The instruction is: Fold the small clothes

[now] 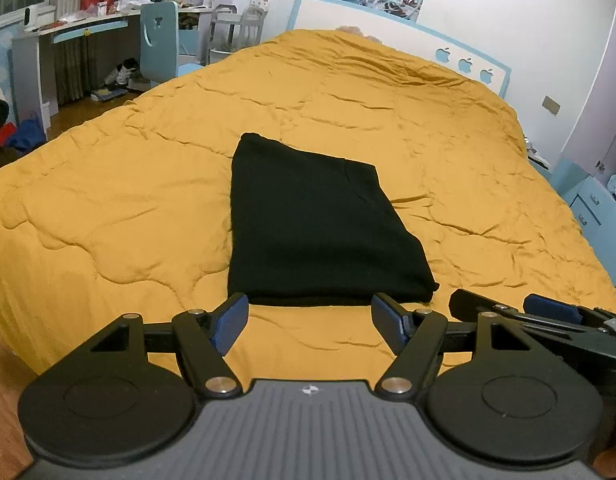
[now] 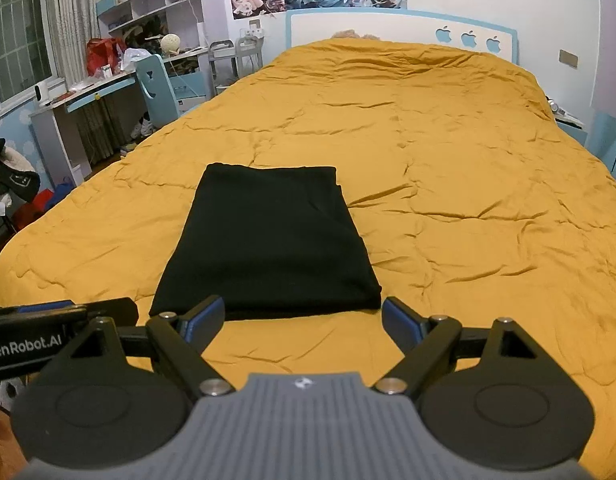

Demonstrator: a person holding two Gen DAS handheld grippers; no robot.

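A black garment (image 1: 316, 224) lies folded into a flat rectangle on the yellow quilt (image 1: 127, 208) of the bed. It also shows in the right wrist view (image 2: 267, 244). My left gripper (image 1: 310, 312) is open and empty, just short of the garment's near edge. My right gripper (image 2: 303, 314) is open and empty, also just short of that near edge. The right gripper shows at the right edge of the left wrist view (image 1: 548, 312), and the left gripper at the left edge of the right wrist view (image 2: 59, 312).
The quilt (image 2: 468, 200) covers the whole bed up to a white and blue headboard (image 2: 388, 26). A cluttered desk (image 2: 87, 92) and blue chair (image 2: 155, 84) stand left of the bed. A blue nightstand (image 1: 588, 200) stands at the right.
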